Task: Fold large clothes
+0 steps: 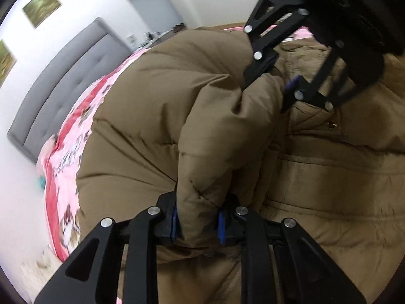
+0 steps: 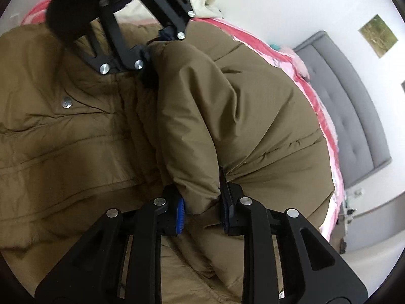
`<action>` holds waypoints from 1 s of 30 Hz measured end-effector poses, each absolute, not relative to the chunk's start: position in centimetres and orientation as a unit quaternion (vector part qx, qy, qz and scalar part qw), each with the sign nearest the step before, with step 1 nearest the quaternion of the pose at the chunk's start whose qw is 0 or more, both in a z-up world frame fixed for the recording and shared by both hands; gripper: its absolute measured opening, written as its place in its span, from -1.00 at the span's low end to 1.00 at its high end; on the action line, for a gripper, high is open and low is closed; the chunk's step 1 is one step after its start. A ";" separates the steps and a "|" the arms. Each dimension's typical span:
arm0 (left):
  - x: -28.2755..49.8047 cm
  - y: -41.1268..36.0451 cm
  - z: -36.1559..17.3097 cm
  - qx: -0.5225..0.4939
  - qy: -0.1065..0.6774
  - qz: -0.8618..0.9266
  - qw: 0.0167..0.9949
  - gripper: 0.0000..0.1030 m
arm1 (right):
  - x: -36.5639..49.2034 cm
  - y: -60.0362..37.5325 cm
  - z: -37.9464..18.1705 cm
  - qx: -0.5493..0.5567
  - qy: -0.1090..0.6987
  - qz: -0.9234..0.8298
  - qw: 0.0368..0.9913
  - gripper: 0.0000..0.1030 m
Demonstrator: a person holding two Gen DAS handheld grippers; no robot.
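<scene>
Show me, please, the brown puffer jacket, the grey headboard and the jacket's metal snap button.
brown puffer jacket (image 1: 141, 131): left wrist view, quilted body.
grey headboard (image 2: 354, 116): right wrist view, tufted face.
metal snap button (image 2: 67, 102): right wrist view, button centre.

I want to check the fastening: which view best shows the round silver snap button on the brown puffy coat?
The right wrist view: the round silver snap button faces the camera on the brown puffy coat. The left wrist view shows only a small brassy fastener, partly hidden in folds.

Jacket on bedspread, headboard behind, against wall
</scene>
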State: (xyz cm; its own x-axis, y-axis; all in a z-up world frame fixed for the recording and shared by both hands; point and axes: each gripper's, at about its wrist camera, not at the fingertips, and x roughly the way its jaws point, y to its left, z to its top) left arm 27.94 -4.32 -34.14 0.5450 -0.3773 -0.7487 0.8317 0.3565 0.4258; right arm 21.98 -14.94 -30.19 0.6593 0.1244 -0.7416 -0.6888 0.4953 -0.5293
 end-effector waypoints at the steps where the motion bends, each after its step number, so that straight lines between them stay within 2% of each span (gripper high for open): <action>1: 27.6 -4.4 -34.4 0.416 0.270 -0.384 0.779 -0.58 | 21.9 -14.7 -30.3 -0.434 0.327 0.248 0.802 -0.37; 2: 27.2 -4.5 -34.5 0.424 0.263 -0.380 0.779 -0.58 | 21.6 -14.5 -29.9 -0.428 0.332 0.249 0.803 -0.29; 4: 26.2 -4.6 -34.8 0.445 0.243 -0.373 0.777 -0.56 | 19.6 -14.1 -28.5 -0.384 0.350 0.262 0.813 -0.02; 8: 25.8 -4.0 -34.7 0.434 0.245 -0.369 0.784 -0.52 | 19.6 -17.0 -24.5 -0.262 0.380 0.277 0.843 0.01; 11: 25.8 -3.8 -34.3 0.408 0.260 -0.369 0.794 -0.46 | 20.7 -19.6 -20.5 -0.119 0.391 0.268 0.872 0.03; 12: 25.9 -3.8 -34.3 0.404 0.263 -0.369 0.795 -0.44 | 21.4 -20.3 -19.6 -0.091 0.390 0.257 0.880 0.09; 17: 27.0 -3.7 -34.1 0.372 0.286 -0.370 0.802 -0.32 | 27.7 -22.6 -20.0 0.015 0.422 0.190 0.886 0.11; 18: 27.2 -4.3 -34.4 0.370 0.290 -0.370 0.801 -0.24 | 28.6 -22.2 -21.1 0.018 0.433 0.175 0.884 0.11; 20: 27.0 -4.3 -34.4 0.373 0.293 -0.368 0.800 0.08 | 30.8 -22.4 -23.2 0.032 0.471 0.143 0.870 0.11; 21: 26.3 -4.5 -34.5 0.375 0.297 -0.371 0.796 0.40 | 30.9 -22.3 -24.4 0.035 0.478 0.136 0.867 0.11; 22: 25.6 -4.6 -34.6 0.374 0.300 -0.376 0.793 0.57 | 30.1 -21.6 -26.3 0.031 0.482 0.132 0.866 0.11; 23: 25.1 -4.7 -34.6 0.371 0.301 -0.378 0.793 0.61 | 29.5 -21.4 -27.0 0.022 0.481 0.130 0.867 0.12; 25: 24.5 -4.6 -34.6 0.351 0.308 -0.381 0.798 0.71 | 26.3 -21.0 -28.1 -0.010 0.475 0.129 0.870 0.27; 28: 24.3 -3.9 -34.0 0.298 0.323 -0.380 0.814 0.72 | 24.7 -19.7 -29.8 -0.081 0.473 0.132 0.868 0.36; 30: 24.2 -3.1 -33.4 0.250 0.339 -0.376 0.825 0.72 | 24.2 -19.7 -30.7 -0.088 0.476 0.127 0.866 0.38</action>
State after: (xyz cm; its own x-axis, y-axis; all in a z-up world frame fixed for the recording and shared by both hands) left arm 24.24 -3.05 -33.44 0.4875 -0.4504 -0.7480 0.7901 0.5923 0.1582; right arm 24.20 -19.69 -30.72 0.5149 0.1368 -0.8462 -0.3047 0.9519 -0.0315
